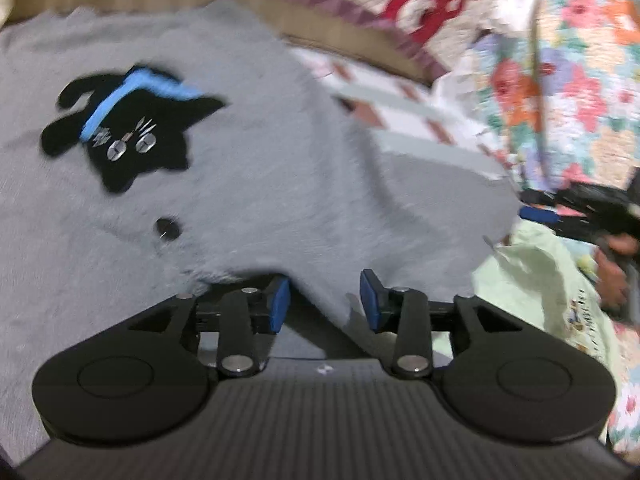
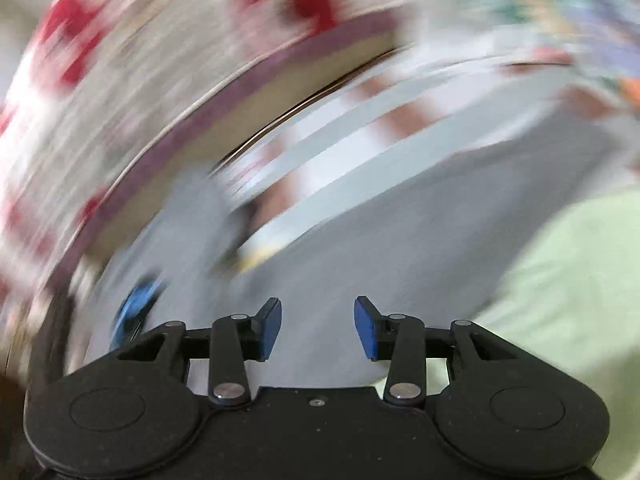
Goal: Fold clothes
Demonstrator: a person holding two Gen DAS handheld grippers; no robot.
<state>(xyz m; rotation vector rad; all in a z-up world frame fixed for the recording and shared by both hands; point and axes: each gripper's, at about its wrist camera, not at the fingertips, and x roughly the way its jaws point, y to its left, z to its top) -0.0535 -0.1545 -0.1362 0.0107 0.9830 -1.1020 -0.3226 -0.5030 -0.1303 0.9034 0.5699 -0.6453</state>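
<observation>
A grey fuzzy sweater (image 1: 248, 184) with a black cat patch (image 1: 128, 128) and a dark button (image 1: 167, 229) lies spread on the bed. My left gripper (image 1: 324, 300) is open, its blue pads (image 1: 280, 304) at the sweater's near edge, nothing between them. The right gripper (image 1: 592, 212) shows at the right edge of the left wrist view, by the sweater's right end. In the right wrist view, which is heavily blurred, my right gripper (image 2: 318, 330) is open over the grey sweater (image 2: 400, 248), empty.
A pale green garment (image 1: 536, 280) lies right of the sweater; it also shows in the right wrist view (image 2: 568, 280). A striped cloth (image 1: 420, 120) lies beyond. A floral quilt (image 1: 580, 80) and a red-patterned pillow (image 1: 424, 8) lie behind.
</observation>
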